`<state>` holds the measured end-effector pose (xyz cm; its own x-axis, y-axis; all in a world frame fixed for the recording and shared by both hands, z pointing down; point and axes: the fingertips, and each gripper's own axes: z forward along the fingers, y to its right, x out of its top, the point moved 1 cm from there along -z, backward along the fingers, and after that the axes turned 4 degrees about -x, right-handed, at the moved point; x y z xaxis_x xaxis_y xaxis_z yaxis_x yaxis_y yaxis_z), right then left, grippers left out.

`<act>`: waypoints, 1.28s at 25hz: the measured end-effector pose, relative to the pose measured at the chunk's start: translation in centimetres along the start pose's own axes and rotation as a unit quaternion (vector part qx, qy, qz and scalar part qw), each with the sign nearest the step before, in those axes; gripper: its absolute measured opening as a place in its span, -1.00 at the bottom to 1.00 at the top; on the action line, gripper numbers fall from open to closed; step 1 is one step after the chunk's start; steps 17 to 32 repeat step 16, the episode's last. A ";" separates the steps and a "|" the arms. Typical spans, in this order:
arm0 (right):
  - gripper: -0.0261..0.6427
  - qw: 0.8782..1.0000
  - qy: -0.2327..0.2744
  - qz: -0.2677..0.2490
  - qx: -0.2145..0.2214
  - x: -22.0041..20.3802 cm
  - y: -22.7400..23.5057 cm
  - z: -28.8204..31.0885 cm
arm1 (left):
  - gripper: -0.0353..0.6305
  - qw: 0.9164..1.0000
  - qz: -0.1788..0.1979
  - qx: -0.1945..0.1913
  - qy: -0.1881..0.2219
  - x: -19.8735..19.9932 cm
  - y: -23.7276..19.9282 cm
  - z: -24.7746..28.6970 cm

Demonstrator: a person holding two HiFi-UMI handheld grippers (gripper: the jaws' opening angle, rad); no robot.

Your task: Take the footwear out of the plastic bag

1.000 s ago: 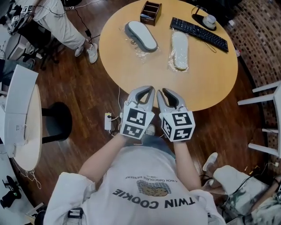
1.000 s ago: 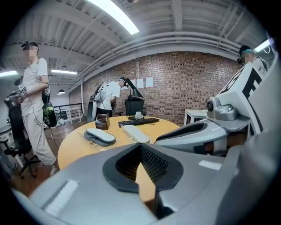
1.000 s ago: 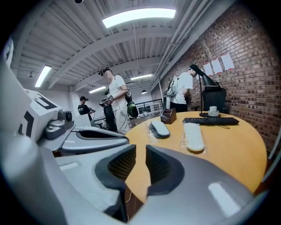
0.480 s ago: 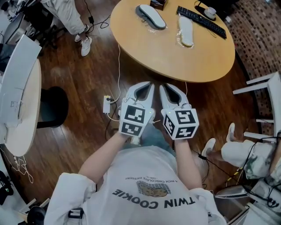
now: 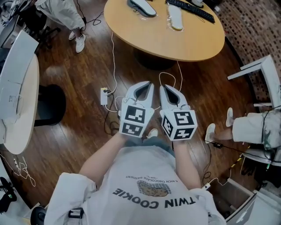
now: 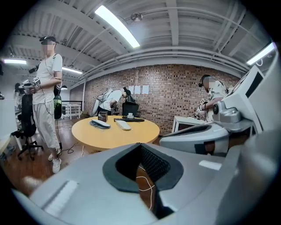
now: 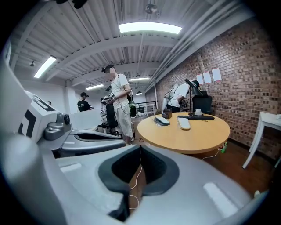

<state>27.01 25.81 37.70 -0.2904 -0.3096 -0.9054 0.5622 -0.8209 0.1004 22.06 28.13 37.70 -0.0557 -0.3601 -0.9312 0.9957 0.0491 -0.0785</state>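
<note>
Head view, grippers: the left gripper [image 5: 145, 87] and right gripper [image 5: 166, 89] are held side by side over the wooden floor [image 5: 79, 110], well apart from the round table [image 5: 175, 44].
Head view, footwear: a grey slipper [image 5: 141, 6] and a pale slipper [image 5: 174, 16] lie on the table's far side, near a keyboard [image 5: 189, 9]. The bag is too small to make out from here.
Left gripper view: the jaws are together with nothing in them. Both slippers lie flat on the table ahead.
Right gripper view: the jaws have just been closing and now meet on nothing. The table is off to the right.
Handling: I'd guess the slippers are light, bendy and not fragile, and the film thin and slippery.
Where to hold: pinch a heel or toe end with one gripper and the loose plastic with the other.
</note>
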 end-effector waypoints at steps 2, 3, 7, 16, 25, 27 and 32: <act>-0.91 1.000 0.004 0.001 -0.003 -0.4 0.0 -1.5 | -0.89 1.000 0.004 -0.002 0.000 -0.2 1.5 -0.7; -0.91 1.000 0.006 0.001 -0.003 -0.7 0.1 -2.3 | -0.89 1.000 0.006 -0.003 0.000 -0.2 2.3 -1.0; -0.91 1.000 0.011 0.003 -0.003 -1.9 0.7 -5.6 | -0.89 1.000 0.009 -0.001 0.001 -0.7 5.6 -2.0; -0.91 1.000 0.012 0.010 -0.003 -5.5 1.7 -12.9 | -0.89 1.000 0.010 -0.002 -0.006 -2.5 13.3 -4.9; -0.91 1.000 0.012 0.010 -0.003 -5.5 1.7 -12.9 | -0.89 1.000 0.010 -0.002 -0.006 -2.5 13.3 -4.9; -0.91 1.000 0.012 0.010 -0.003 -5.5 1.7 -12.9 | -0.89 1.000 0.010 -0.002 -0.006 -2.5 13.3 -4.9; -0.91 1.000 0.012 0.010 -0.003 -5.5 1.7 -12.9 | -0.89 1.000 0.010 -0.002 -0.006 -2.5 13.3 -4.9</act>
